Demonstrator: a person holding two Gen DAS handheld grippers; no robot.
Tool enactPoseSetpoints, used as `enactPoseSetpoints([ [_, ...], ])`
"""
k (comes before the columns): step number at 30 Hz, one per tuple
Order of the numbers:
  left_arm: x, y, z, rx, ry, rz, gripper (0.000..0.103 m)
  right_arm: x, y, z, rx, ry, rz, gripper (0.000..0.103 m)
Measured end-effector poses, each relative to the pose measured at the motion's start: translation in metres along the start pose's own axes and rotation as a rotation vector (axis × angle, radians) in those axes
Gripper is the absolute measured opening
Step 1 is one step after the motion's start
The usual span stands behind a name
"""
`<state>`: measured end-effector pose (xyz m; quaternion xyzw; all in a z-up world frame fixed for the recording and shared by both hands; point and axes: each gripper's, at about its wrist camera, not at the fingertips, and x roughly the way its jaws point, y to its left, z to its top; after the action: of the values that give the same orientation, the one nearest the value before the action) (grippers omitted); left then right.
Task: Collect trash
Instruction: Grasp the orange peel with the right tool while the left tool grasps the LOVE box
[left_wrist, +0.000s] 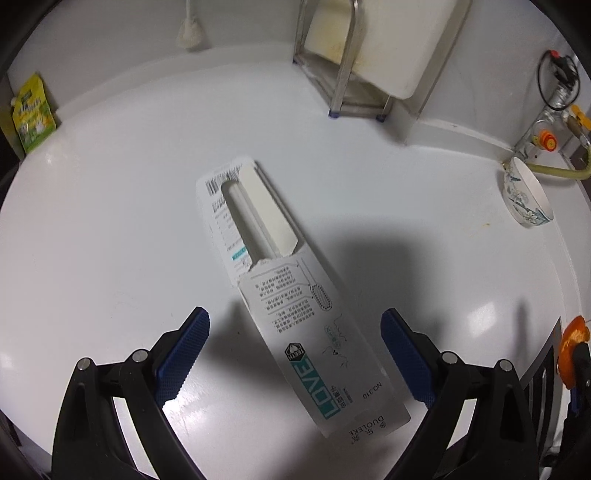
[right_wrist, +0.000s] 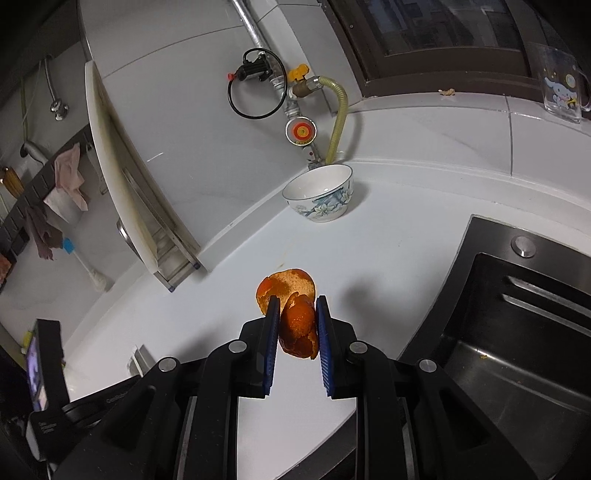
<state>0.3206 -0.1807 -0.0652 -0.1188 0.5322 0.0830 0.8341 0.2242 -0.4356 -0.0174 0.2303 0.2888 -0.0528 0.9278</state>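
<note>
White kitchen bench runs along a tiled wall, w/ a sink on the right side.

Left wrist view: left tongs point steeply down over the bench, blades spread wide, nothing between the pads. Torn toothbrush box lies flat on the bench, one end reaching in between the blades but touching neither. Box is ripped open at the far end, looks empty, so it reads as trash. Flowered bowl sits well apart near the right wall; cutting board leans in a metal rack at the back; green pouch stands at the far left edge. Orange bit at the right rim is prob. the peel in the other hand.

Right wrist view: right tongs are nearly closed, clamped on an orange peel, which hangs clear of the bench. Sink is just to the right, same bowl further back, glass mug on the window ledge.

Step in hand, as I judge it: peel already picked up, box is the next pickup. No bin visible in either view. Next move calls for lowering the left tongs astride the box's narrow width and closing; thin card lying flat, so the blades need to get right down to the bench or catch an edge, else it slips. Right tongs just need to keep the squeeze on the peel.
</note>
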Motion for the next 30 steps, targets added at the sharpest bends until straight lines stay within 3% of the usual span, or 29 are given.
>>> enactPoseSetpoints([
  [5, 0.010, 0.002, 0.004, -0.024, 0.029, 0.048, 0.092, -0.002, -0.003, 0.001, 0.009, -0.006, 0.010, 0.019],
  [12, 0.021, -0.001, 0.006, -0.055, 0.077, 0.046, 0.092, -0.004, -0.005, 0.002, 0.019, -0.008, 0.033, 0.019],
  [22, 0.023, -0.001, 0.006, -0.061, 0.053, 0.082, 0.090, -0.005, -0.005, 0.003, 0.025, -0.008, 0.042, 0.019],
  [26, 0.017, -0.008, 0.005, -0.009, 0.031, 0.096, 0.069, -0.005, -0.007, 0.003, 0.035, -0.008, 0.054, 0.019],
  [30, 0.013, -0.010, 0.004, 0.008, 0.019, 0.081, 0.056, -0.005, -0.008, 0.004, 0.035, -0.008, 0.054, 0.019],
])
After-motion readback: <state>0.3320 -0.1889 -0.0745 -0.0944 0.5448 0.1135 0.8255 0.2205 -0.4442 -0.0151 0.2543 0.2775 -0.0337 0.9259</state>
